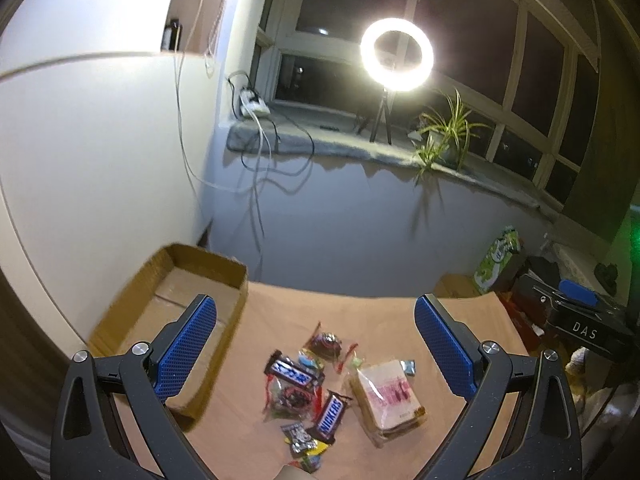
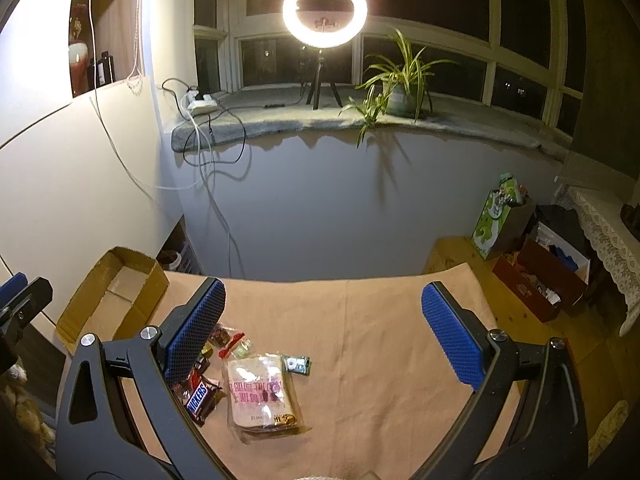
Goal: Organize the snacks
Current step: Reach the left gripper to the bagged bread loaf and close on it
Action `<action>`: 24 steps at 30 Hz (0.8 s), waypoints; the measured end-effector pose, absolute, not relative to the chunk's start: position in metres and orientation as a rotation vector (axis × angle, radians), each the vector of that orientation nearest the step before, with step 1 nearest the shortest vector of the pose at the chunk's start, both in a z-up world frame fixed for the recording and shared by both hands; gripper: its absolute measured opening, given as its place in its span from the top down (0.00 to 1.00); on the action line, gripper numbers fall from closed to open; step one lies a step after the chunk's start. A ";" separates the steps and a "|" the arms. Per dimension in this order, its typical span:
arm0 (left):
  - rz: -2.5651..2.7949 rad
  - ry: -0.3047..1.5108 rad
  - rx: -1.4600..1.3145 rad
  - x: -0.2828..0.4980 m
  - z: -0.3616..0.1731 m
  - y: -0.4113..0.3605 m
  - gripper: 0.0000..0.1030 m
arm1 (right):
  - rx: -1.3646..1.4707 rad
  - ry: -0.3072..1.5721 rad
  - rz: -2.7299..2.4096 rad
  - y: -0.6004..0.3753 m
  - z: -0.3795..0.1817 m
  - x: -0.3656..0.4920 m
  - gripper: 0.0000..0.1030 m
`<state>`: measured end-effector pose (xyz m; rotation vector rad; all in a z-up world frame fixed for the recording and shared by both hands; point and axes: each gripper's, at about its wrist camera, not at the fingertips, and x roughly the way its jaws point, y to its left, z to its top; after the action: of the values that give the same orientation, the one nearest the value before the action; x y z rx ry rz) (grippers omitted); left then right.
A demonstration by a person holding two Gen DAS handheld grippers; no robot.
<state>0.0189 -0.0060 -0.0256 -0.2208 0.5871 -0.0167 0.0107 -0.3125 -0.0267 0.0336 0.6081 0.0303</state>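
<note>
A pile of snacks lies on the tan tablecloth (image 1: 360, 312). It holds a Snickers bar (image 1: 331, 417), a second dark blue bar (image 1: 293, 373), a clear pack of biscuits (image 1: 387, 392) and several small wrapped sweets. An empty cardboard box (image 1: 208, 276) stands at the table's far left. My left gripper (image 1: 316, 324) hovers open above the pile, holding nothing. In the right wrist view my right gripper (image 2: 323, 308) is also open and empty, above the table. The biscuit pack (image 2: 262, 390) and the Snickers bar (image 2: 199, 398) lie near its left finger (image 2: 196, 330). The box (image 2: 116, 296) sits far left.
A ring light on a tripod (image 2: 325, 12), a potted plant (image 2: 400, 84) and a power strip with hanging cables (image 2: 202, 104) stand on the window sill behind the table. Bags and boxes (image 2: 536, 268) crowd the floor at the right. A white wall panel (image 1: 80, 160) flanks the left.
</note>
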 end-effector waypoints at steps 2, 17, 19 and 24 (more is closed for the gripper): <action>-0.046 0.628 -0.247 0.024 -0.035 -0.005 0.03 | 0.051 0.637 0.054 -0.315 -0.035 0.014 0.02; -0.231 0.907 -0.385 0.058 -0.111 -0.020 0.20 | 0.133 0.972 0.291 -0.332 -0.125 0.057 0.02; -0.257 0.942 -0.398 0.061 -0.121 -0.026 0.24 | 0.119 1.013 0.312 -0.327 -0.138 0.062 0.02; -0.312 1.036 -0.381 0.071 -0.145 -0.047 0.37 | 0.075 1.084 0.352 -0.314 -0.163 0.072 0.03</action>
<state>0.0711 -0.0465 -0.1447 -0.3807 1.0365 -0.3122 0.0717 -0.3139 -0.1629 0.0746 1.0842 0.3523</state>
